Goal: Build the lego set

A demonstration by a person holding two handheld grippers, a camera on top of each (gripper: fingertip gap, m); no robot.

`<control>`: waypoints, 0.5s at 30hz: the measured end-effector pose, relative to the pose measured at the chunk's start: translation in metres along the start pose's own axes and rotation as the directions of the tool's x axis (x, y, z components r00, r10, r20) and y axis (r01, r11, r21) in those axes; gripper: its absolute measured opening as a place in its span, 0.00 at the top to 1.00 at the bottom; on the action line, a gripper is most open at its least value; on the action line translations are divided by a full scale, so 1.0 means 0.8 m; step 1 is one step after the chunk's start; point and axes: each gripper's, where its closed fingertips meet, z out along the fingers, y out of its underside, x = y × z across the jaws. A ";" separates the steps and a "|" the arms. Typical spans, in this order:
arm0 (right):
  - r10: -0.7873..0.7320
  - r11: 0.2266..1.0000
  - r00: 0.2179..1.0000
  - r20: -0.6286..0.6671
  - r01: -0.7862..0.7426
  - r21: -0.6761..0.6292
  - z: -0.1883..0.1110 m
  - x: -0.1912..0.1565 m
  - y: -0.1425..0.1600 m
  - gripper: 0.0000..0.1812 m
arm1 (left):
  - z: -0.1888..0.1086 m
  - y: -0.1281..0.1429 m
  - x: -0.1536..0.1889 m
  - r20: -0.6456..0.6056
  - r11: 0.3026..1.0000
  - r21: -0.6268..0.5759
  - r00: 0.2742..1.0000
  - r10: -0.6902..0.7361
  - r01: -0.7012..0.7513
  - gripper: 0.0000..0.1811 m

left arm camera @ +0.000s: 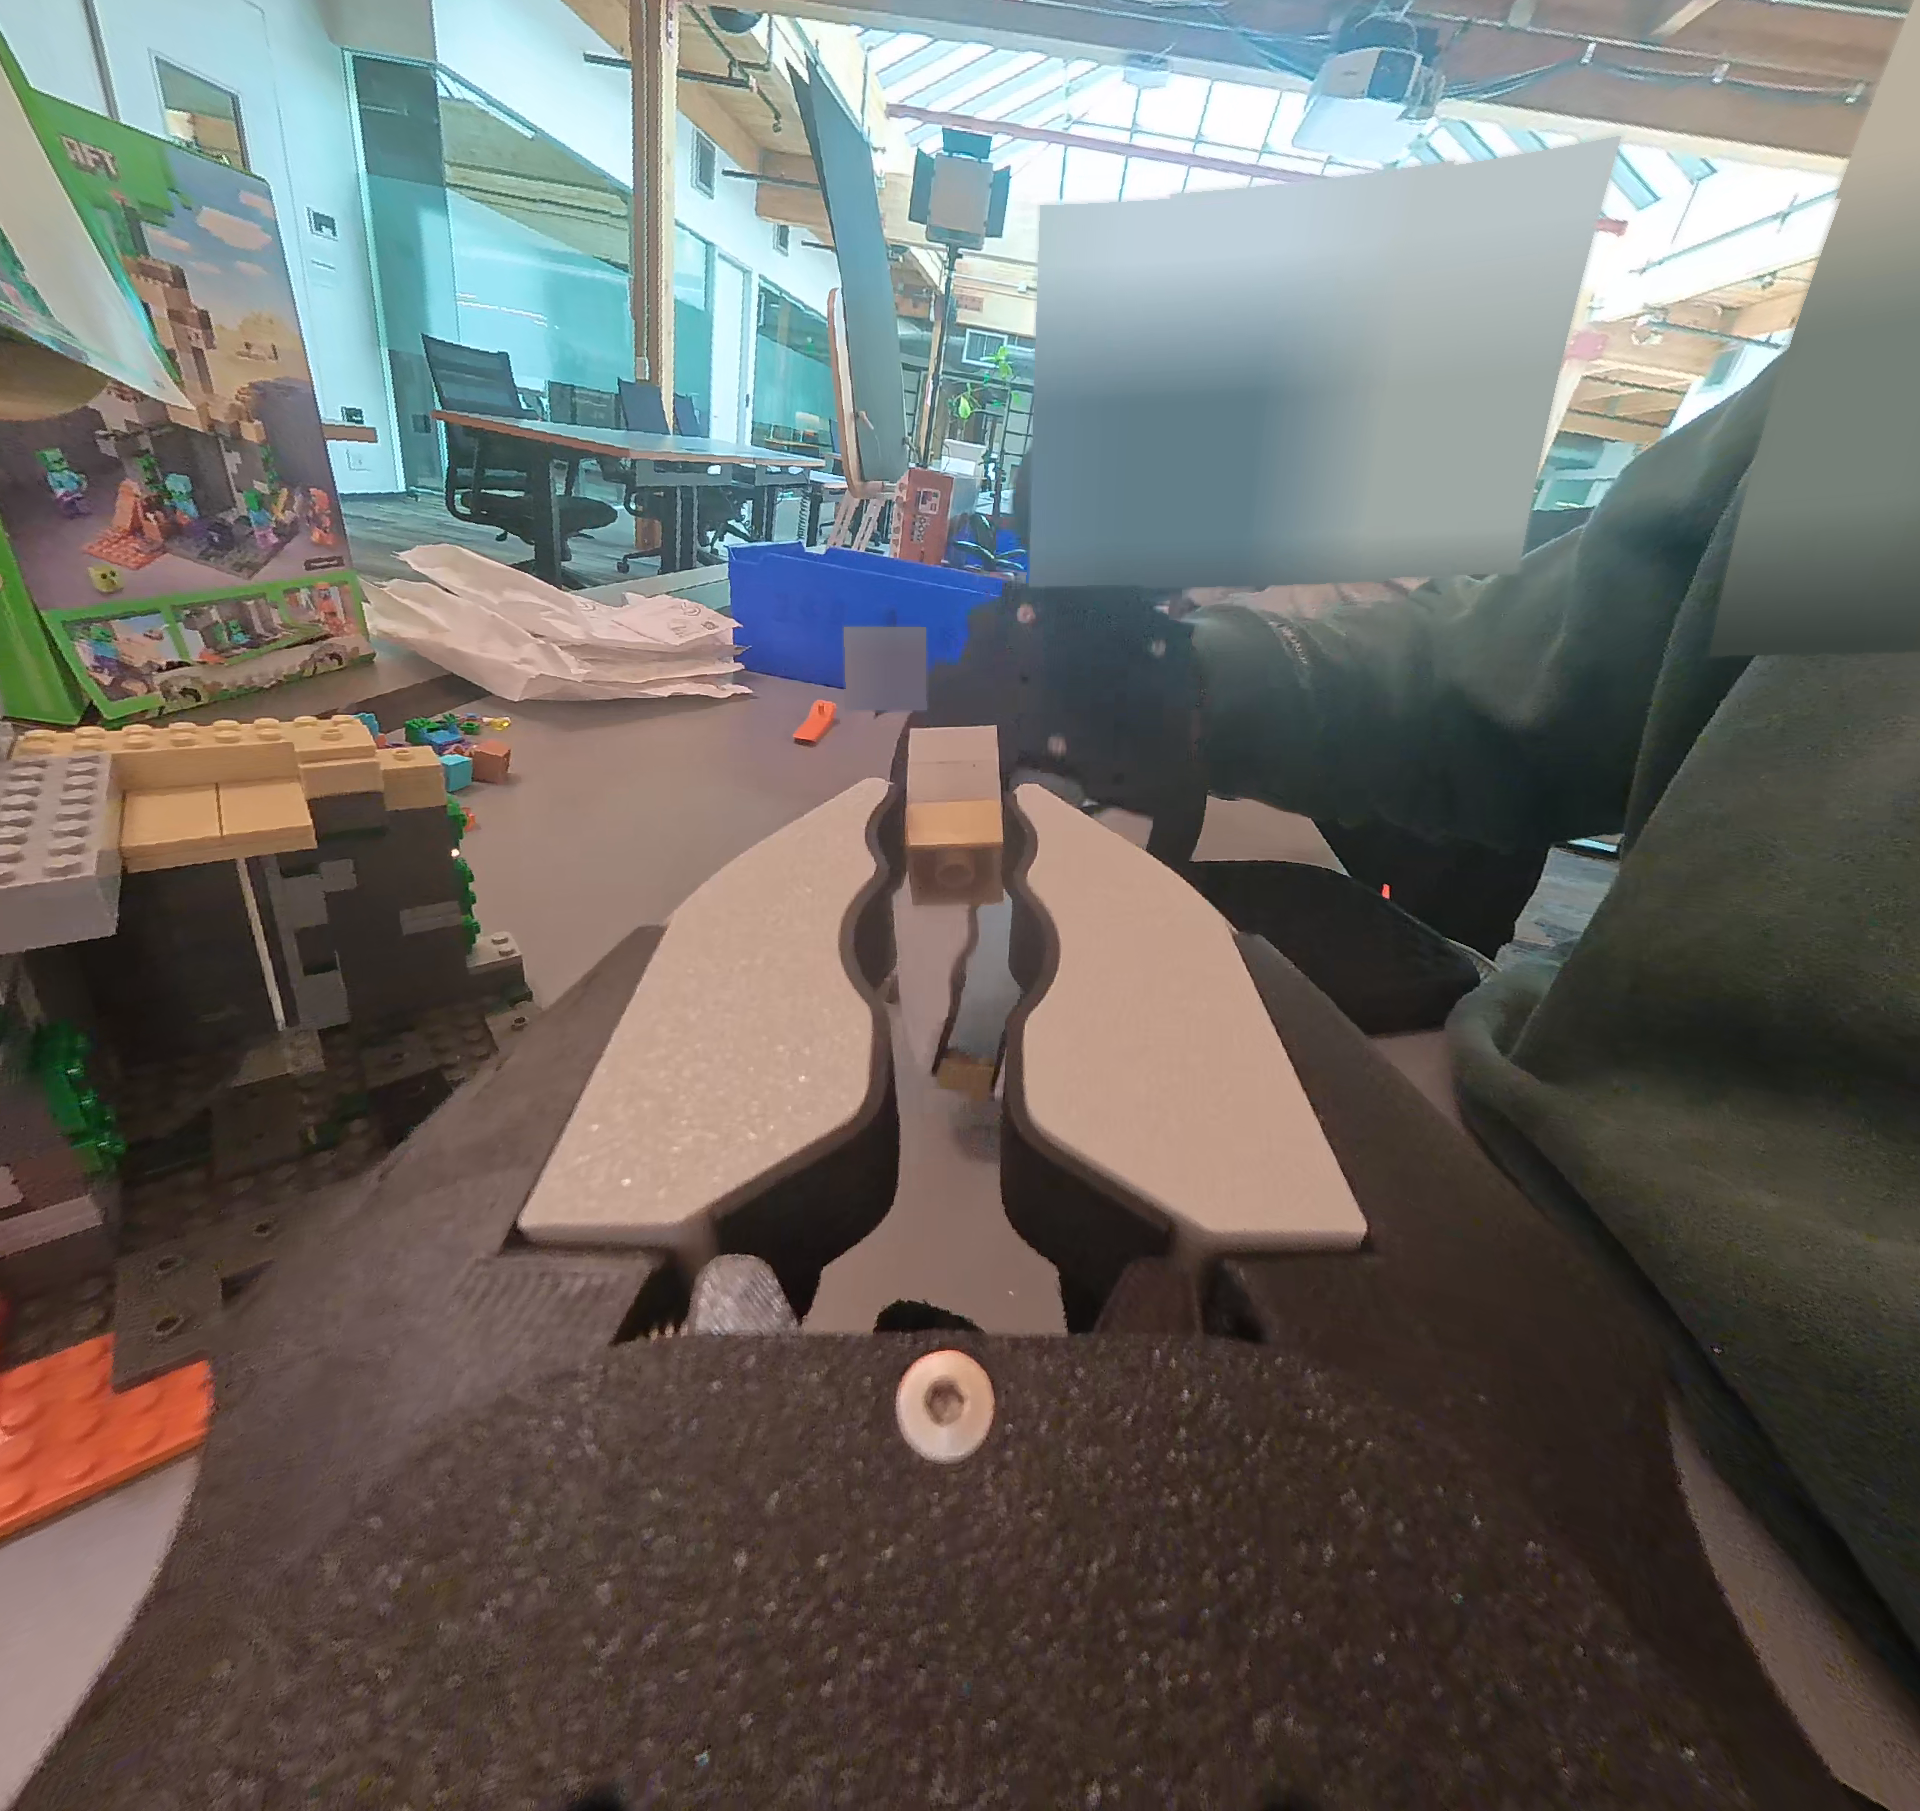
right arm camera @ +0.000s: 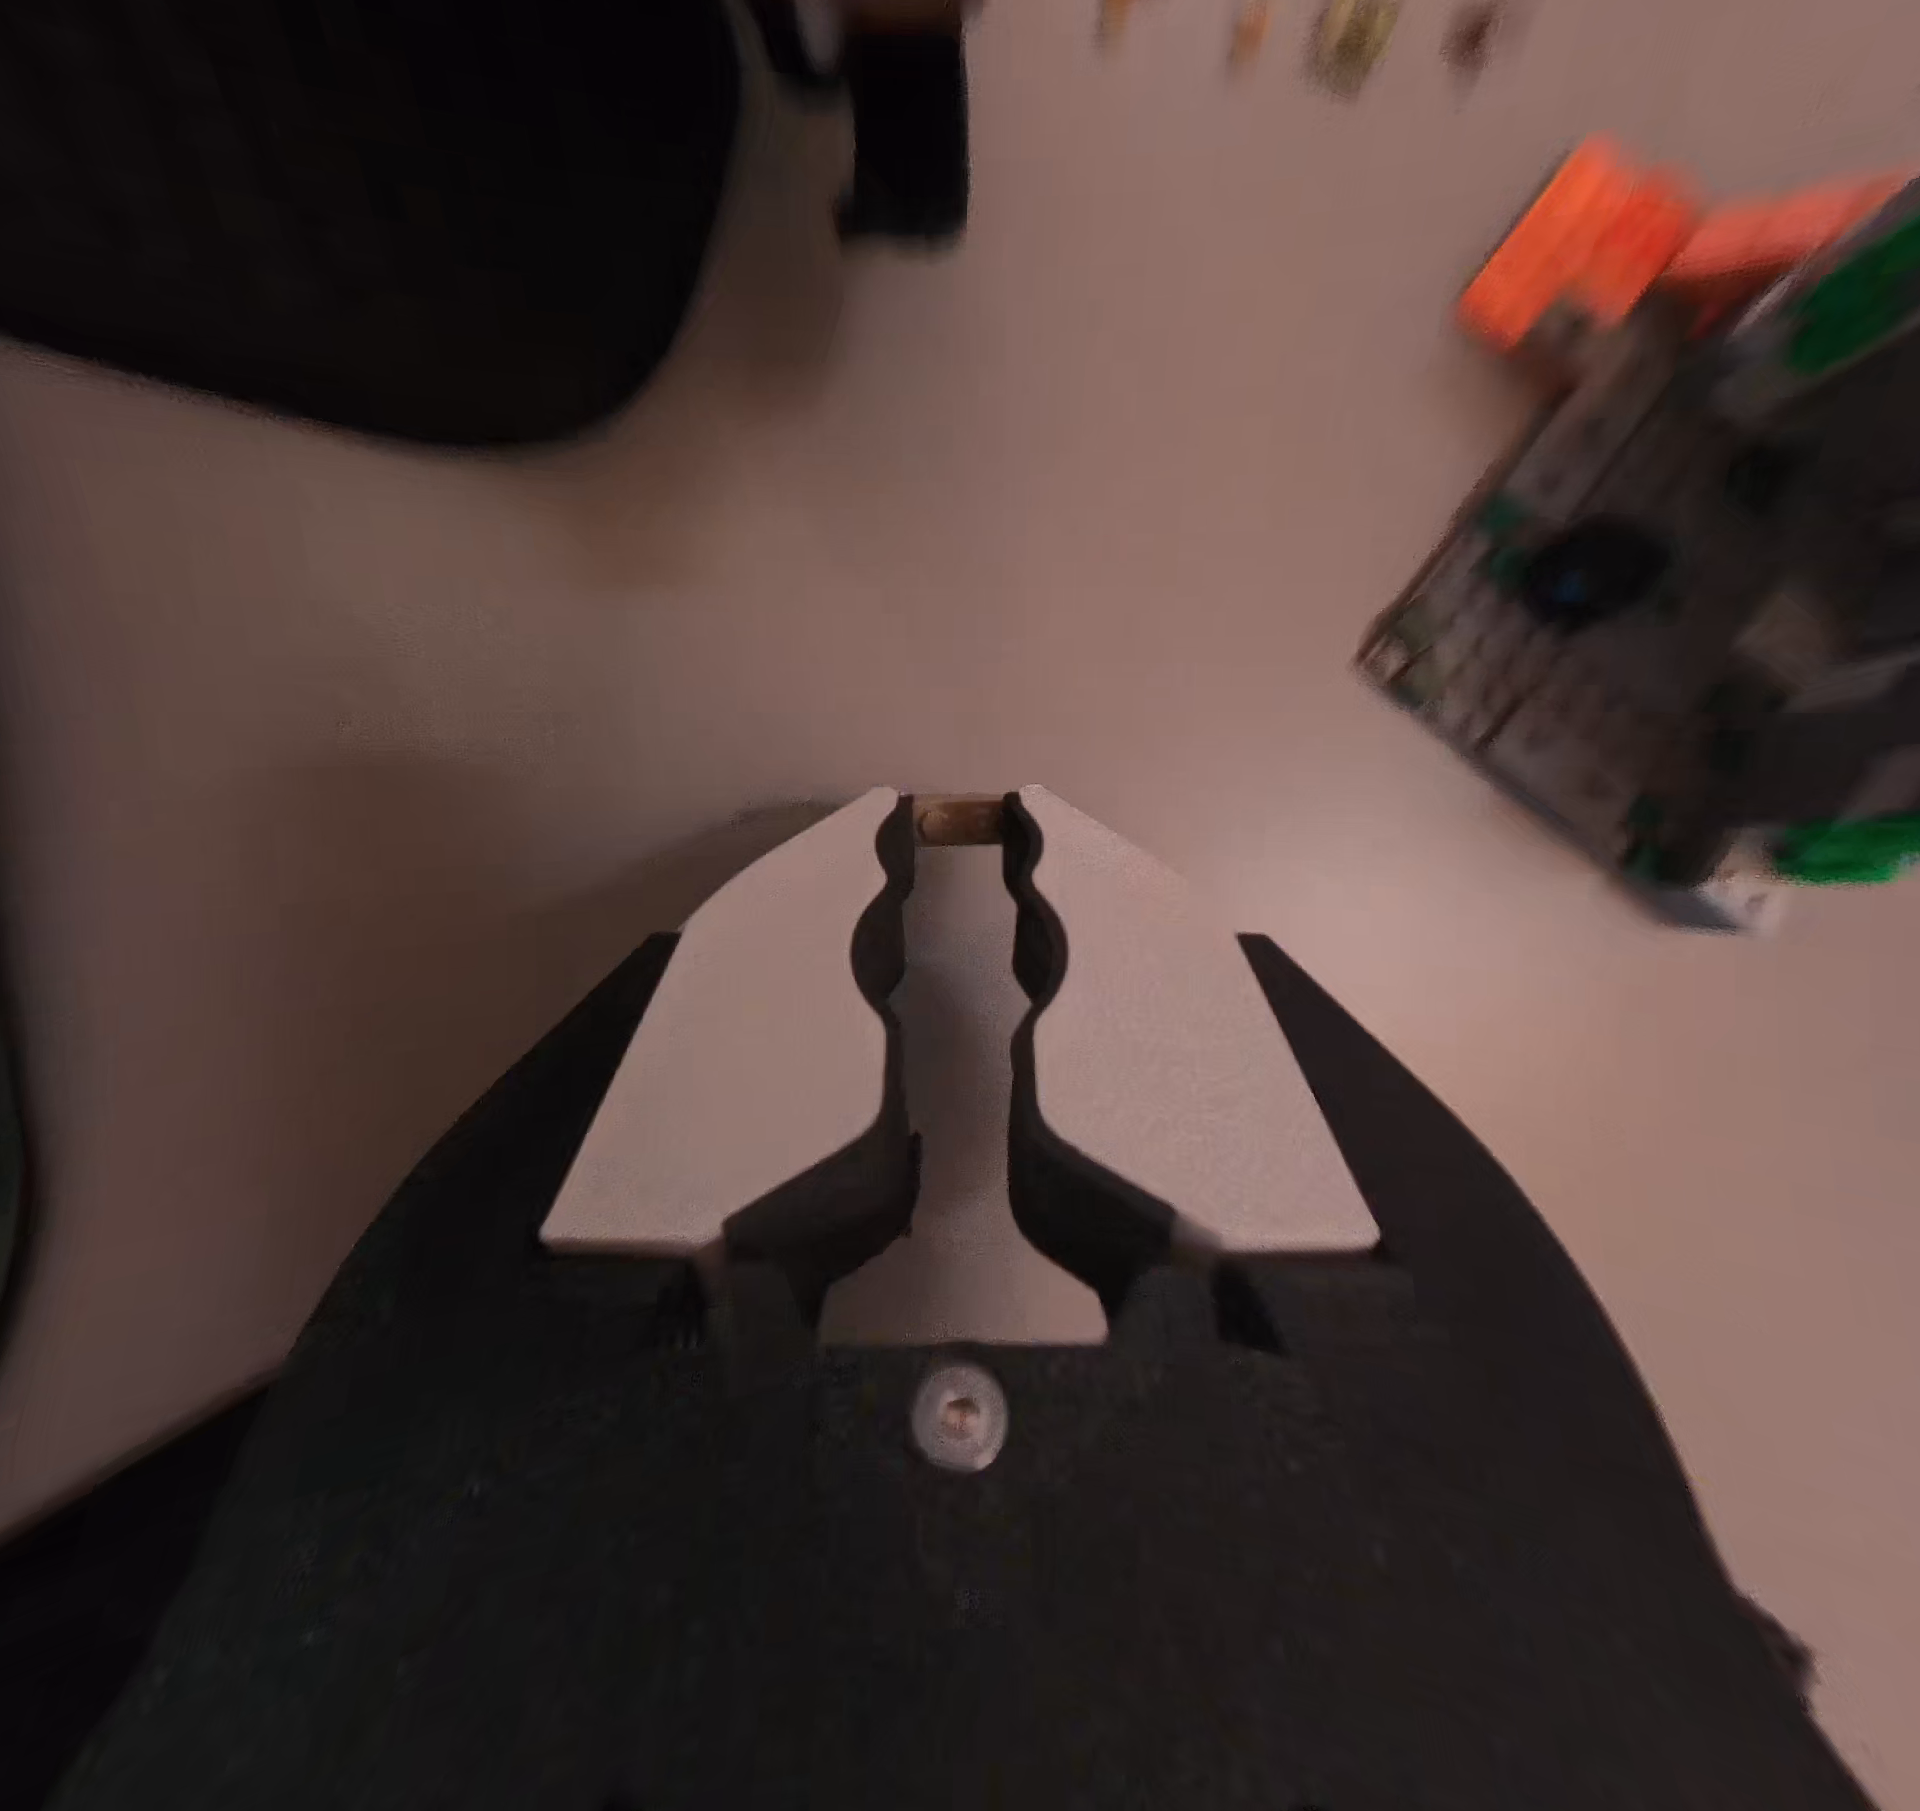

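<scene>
My left gripper (left arm camera: 951,811) is shut on a small stack: a tan brick (left arm camera: 954,842) with a grey brick (left arm camera: 954,764) on it, held above the grey table (left arm camera: 665,805). The part-built lego model (left arm camera: 270,930), dark grey with tan top plates and green leaves, stands to the left. The right wrist view is motion-blurred. There my right gripper (right arm camera: 958,807) is shut on a small tan piece (right arm camera: 958,821) above the table, with the model (right arm camera: 1683,598) to its right. The right gripper's black body (left arm camera: 1091,712) shows just behind the held stack.
The green set box (left arm camera: 177,473) stands at the back left beside white paper bags (left arm camera: 561,629) and a blue bin (left arm camera: 831,608). Loose small bricks (left arm camera: 457,753) and an orange piece (left arm camera: 816,722) lie on the table. An orange plate (left arm camera: 83,1418) lies by the model. A dark sleeve (left arm camera: 1558,722) is on the right. The left gripper's tips are roughly 12 centimetres from the right gripper's.
</scene>
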 end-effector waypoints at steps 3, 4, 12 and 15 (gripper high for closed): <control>-0.014 0.934 1.000 -0.014 0.018 0.356 -0.042 0.002 -0.050 0.91 | 0.001 0.000 0.002 -0.011 1.000 0.005 1.000 -0.004 0.004 0.91; -0.012 0.873 1.000 -0.014 0.018 0.487 -0.062 0.001 -0.070 0.91 | 0.002 0.000 0.004 -0.017 1.000 0.006 1.000 -0.005 0.005 0.91; 0.018 0.690 0.999 0.045 -0.045 0.722 -0.103 0.001 -0.109 0.91 | 0.004 -0.003 0.016 -0.047 0.999 0.021 0.998 0.037 -0.036 0.91; 0.019 0.688 0.999 0.045 -0.045 0.724 -0.098 0.000 -0.112 0.91 | 0.005 -0.001 0.019 -0.057 0.999 0.011 0.997 0.045 -0.045 0.91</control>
